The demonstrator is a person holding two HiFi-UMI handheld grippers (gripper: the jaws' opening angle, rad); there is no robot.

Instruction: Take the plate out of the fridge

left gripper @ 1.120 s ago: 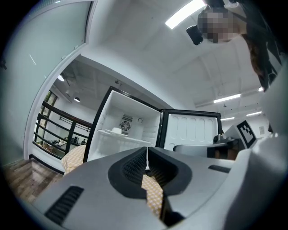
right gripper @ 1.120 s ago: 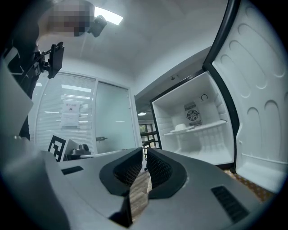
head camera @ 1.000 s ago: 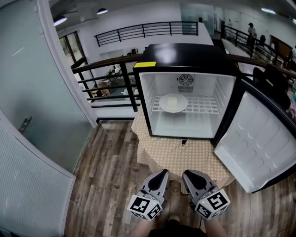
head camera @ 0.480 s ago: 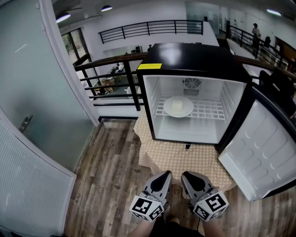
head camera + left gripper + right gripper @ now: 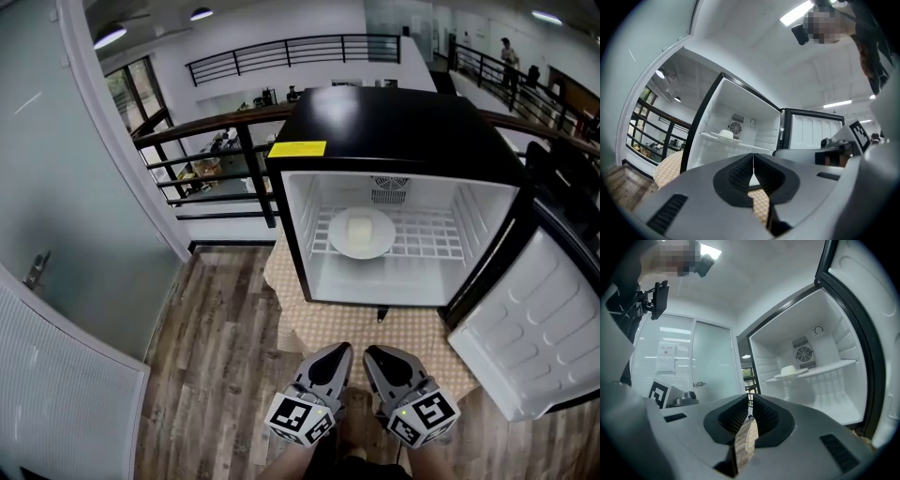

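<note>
White plate (image 5: 361,233) sits on the left half of the wire shelf (image 5: 427,246) in the open fridge (image 5: 403,122), far off and almost dead ahead. My left gripper (image 5: 335,354) and right gripper (image 5: 375,356) are low and near, jaws pinched together, both empty. I judge neither to be clearly nearer.

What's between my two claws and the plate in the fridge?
The head view shows only the checkered tablecloth and the bare white floor of the open fridge between the left claw, the right claw and the plate on its wire shelf.
</note>
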